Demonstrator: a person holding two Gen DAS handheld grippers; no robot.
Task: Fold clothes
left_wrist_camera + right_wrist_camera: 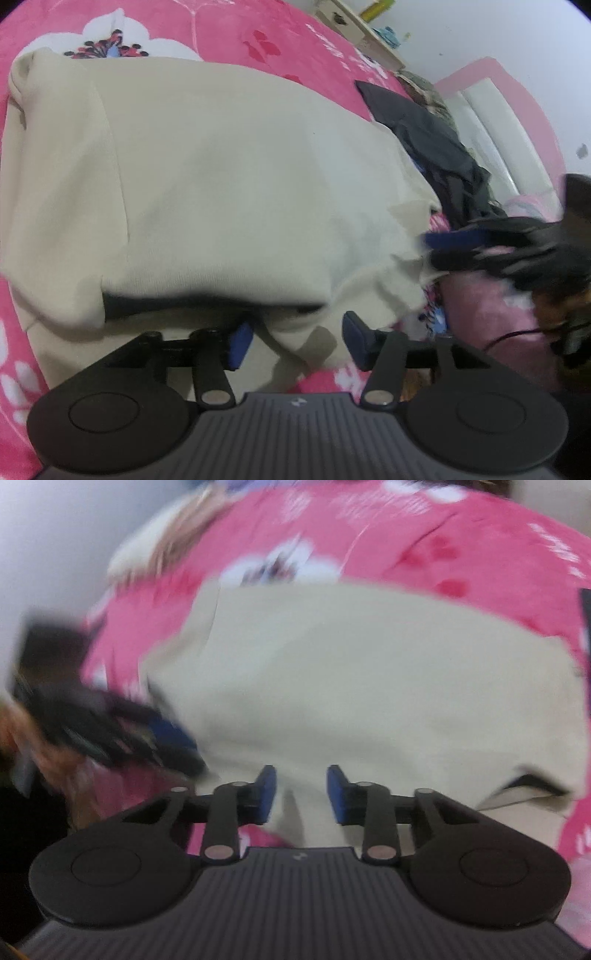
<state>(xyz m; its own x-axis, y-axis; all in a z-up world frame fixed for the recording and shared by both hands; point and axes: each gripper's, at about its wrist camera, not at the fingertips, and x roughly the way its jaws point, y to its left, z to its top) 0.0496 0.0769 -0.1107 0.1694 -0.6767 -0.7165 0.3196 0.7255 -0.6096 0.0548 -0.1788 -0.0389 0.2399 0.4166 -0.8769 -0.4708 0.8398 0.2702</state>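
Observation:
A cream garment [221, 184] lies partly folded on the pink flowered blanket [258, 40], with a folded layer on top and a dark gap under its near edge. My left gripper [297, 343] is open at that near edge, and a hanging fold of cream cloth sits loosely between its blue pads [240, 345]. In the right wrist view the same cream garment [369, 672] fills the middle. My right gripper [303, 794] is open too, with a narrow tongue of cloth between its fingers. Each gripper shows blurred in the other's view: the right gripper [454, 247] at the cloth's right corner, the left gripper [162, 738] at its left.
A pile of dark clothes [436, 147] lies on the bed to the right of the cream garment. Behind it stand a pink and white headboard [491, 110] and a pale wall. A wooden piece of furniture [354, 22] stands past the bed's far edge.

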